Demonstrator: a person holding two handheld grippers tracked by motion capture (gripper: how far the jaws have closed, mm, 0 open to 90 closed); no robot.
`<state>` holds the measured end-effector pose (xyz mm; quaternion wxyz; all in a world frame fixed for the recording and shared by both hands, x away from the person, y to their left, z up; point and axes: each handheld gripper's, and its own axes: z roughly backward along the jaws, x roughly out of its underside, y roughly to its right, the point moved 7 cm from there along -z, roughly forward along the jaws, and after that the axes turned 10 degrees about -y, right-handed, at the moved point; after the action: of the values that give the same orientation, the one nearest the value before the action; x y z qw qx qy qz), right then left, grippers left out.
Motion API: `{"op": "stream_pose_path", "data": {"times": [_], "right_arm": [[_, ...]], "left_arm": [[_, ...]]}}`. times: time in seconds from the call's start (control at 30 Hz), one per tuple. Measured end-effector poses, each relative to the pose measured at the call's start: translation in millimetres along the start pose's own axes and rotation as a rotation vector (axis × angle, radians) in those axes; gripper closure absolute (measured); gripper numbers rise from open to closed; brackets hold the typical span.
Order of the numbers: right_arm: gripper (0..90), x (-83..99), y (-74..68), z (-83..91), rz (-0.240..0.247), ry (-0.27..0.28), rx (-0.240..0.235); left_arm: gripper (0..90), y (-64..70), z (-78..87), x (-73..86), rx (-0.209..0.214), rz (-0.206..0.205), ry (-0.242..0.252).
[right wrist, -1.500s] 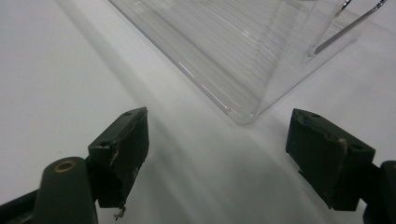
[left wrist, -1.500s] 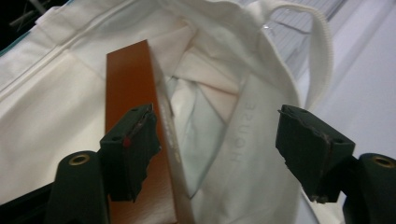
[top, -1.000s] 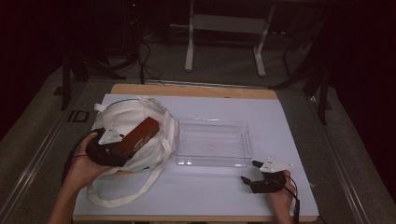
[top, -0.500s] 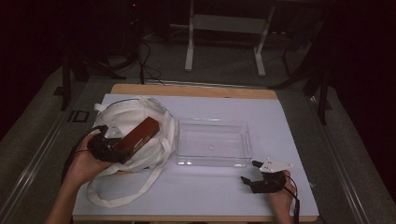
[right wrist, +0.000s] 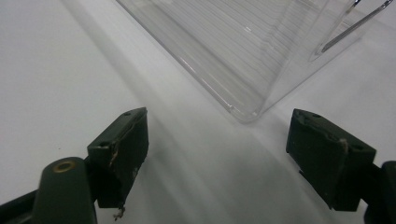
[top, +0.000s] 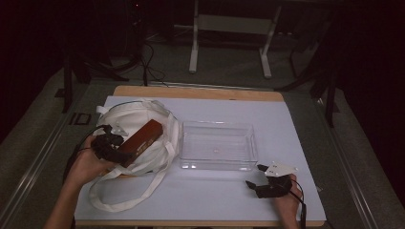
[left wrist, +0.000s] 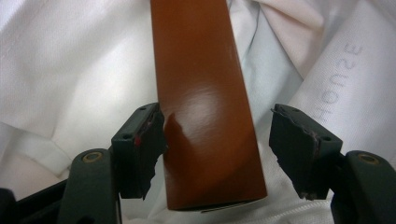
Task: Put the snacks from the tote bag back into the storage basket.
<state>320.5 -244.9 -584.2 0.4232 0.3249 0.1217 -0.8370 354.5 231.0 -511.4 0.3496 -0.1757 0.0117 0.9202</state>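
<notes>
The brown box (top: 142, 138) lies slanted on top of the white bag (top: 138, 125) at the left part of the desk (top: 286, 119). The left gripper (left wrist: 217, 140) has its fingers around the near end of the box; one finger (left wrist: 137, 140) touches its side, the other stands a little apart, so the fingers are released. The right gripper (top: 255, 177) rests on the desk just beside the near corner of the clear tray (top: 217, 164), fingers spread and grasping nothing.
</notes>
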Motion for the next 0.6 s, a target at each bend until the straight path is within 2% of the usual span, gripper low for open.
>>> {"op": "stream_pose_path", "data": {"times": [0.13,0.6], "right_arm": [[20.8,0.0,0.0,0.0,0.002,0.0,0.001],[20.8,0.1,-0.1,-0.2,0.005,-0.005,0.001]], "left_arm": [[35.0,-1.7,-0.5,-1.2,-0.002,0.003,-0.013],[33.8,-7.1,-10.3,1.4,0.021,0.025,-0.112]]}}
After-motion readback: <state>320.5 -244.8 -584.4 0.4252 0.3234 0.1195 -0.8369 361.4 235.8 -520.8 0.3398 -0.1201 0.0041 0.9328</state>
